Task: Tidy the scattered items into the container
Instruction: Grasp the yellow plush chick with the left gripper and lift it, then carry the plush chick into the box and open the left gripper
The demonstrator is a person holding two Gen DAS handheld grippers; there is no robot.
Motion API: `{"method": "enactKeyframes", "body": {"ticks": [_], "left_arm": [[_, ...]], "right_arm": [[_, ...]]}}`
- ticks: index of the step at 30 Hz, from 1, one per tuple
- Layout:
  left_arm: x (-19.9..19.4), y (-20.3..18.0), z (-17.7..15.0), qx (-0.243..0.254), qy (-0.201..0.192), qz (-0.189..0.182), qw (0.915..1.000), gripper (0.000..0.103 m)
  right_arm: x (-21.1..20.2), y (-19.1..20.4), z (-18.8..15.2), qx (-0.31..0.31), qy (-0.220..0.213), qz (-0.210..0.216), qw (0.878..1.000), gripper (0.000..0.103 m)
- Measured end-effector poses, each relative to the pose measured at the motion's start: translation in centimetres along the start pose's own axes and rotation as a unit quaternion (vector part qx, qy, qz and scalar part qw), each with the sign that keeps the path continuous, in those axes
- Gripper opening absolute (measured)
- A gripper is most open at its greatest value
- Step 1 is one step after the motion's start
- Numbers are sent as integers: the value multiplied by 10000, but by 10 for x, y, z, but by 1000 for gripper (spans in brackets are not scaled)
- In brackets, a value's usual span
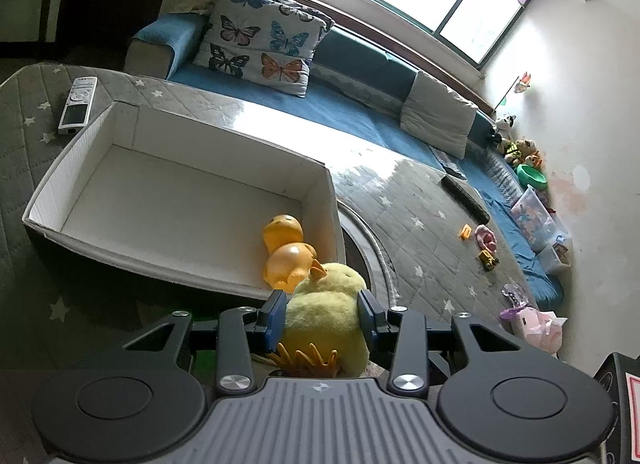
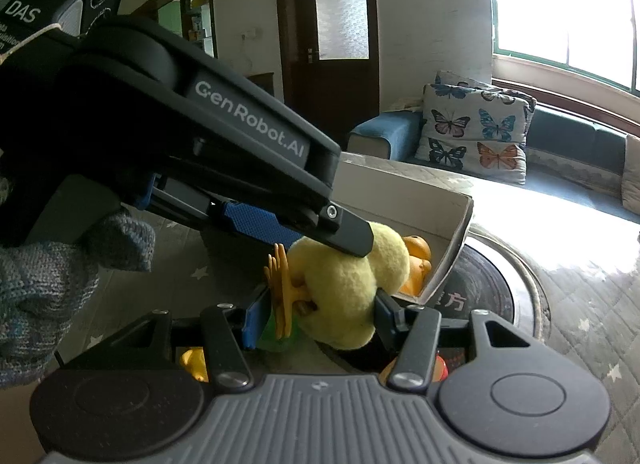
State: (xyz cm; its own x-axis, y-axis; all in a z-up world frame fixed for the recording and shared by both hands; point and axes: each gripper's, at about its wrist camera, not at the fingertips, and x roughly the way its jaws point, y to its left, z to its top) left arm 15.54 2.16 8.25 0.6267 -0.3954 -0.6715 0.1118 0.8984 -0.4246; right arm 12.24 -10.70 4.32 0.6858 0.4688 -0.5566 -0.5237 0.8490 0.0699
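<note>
Home living room: sofa [image 1: 344, 112], cushions [image 1: 260, 48]

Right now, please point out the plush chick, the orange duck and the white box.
plush chick [image 1: 326, 304]: left wrist view, its yellow body.
orange duck [image 1: 285, 252]: left wrist view, its back.
white box [image 1: 176, 200]: left wrist view, its bare floor.
</note>
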Motion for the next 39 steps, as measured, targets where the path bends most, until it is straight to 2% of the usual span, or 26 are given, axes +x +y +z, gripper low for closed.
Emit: {"method": "enactKeyframes", "body": {"ticks": [23, 39], "left_arm": [[33, 12, 54, -153, -133, 266, 9994, 42], [77, 43, 70, -569, 144, 340, 9977, 42]], "right_arm": [[47, -26, 36, -115, 5, 138, 9998, 55], [99, -42, 38, -181, 393, 334, 9985, 55]]}}
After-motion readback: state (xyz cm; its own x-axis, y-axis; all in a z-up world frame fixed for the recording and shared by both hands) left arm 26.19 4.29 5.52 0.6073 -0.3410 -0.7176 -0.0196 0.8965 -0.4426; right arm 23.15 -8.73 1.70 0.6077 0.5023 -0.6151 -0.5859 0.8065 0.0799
